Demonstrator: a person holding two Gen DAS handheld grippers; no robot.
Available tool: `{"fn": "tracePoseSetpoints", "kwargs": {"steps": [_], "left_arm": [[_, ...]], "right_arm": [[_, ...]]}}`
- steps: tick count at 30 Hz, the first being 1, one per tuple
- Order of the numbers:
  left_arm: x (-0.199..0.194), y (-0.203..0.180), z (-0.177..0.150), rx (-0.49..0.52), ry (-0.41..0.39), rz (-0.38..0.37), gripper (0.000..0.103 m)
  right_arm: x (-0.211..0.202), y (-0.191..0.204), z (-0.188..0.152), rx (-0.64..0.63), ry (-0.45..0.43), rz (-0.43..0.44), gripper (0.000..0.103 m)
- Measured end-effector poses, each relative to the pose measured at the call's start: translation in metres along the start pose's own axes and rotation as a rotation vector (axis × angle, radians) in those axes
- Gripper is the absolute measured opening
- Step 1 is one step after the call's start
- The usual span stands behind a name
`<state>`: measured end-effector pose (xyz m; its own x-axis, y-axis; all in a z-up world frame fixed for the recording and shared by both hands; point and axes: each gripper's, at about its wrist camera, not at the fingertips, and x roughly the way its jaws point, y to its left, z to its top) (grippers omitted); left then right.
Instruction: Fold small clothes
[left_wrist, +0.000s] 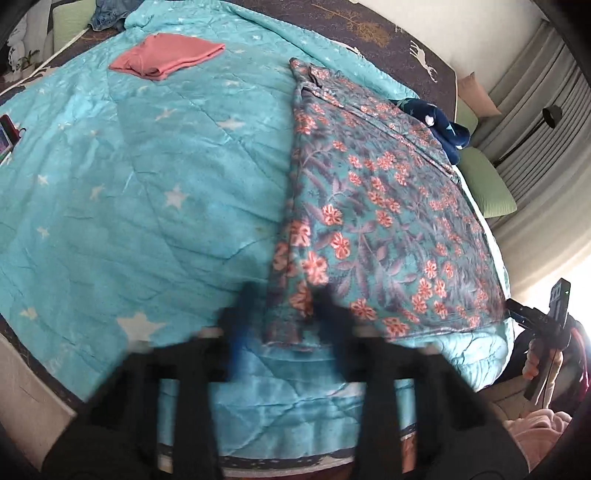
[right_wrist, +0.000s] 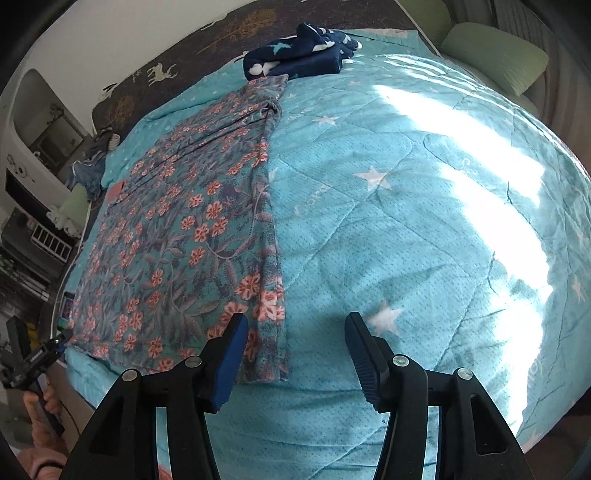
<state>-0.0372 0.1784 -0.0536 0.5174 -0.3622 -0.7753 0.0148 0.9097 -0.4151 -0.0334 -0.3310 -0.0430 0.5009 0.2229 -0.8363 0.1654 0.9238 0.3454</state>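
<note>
A teal garment with a pink flower print (left_wrist: 373, 206) lies flat on the turquoise star quilt (left_wrist: 147, 177), reaching to the bed's near edge. It also shows in the right wrist view (right_wrist: 192, 236), with one long side folded over. My left gripper (left_wrist: 286, 295) is open and blurred, just above the garment's near left corner. My right gripper (right_wrist: 295, 325) is open and empty, over the garment's near right corner and the quilt (right_wrist: 424, 221). A folded pink garment (left_wrist: 166, 55) lies at the far left. A folded navy garment (right_wrist: 295, 51) lies beyond the floral one.
A green pillow (left_wrist: 487, 181) lies at the bed's right side and shows in the right wrist view (right_wrist: 498, 55). A dark headboard with deer prints (left_wrist: 388, 33) runs along the back. A blue cloth heap (right_wrist: 88, 170) sits at the far left. Sunlight falls on the quilt's right half.
</note>
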Motion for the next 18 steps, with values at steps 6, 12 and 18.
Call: {"fn": "tracePoseSetpoints", "kwargs": {"steps": [6,12,18], "left_arm": [[-0.006,0.008,-0.006,-0.073,-0.004,-0.051,0.020],[0.004,-0.005,-0.004,-0.029,-0.023,-0.064,0.057],[0.006,0.002,0.002,-0.085,-0.036,-0.095,0.021]], "right_arm": [[-0.007,-0.006,-0.013,0.027,0.037,0.154,0.062],[0.006,-0.008,-0.009,0.073,0.042,0.276,0.064],[0.035,-0.016,0.007,0.190,0.079,0.533,0.031]]}}
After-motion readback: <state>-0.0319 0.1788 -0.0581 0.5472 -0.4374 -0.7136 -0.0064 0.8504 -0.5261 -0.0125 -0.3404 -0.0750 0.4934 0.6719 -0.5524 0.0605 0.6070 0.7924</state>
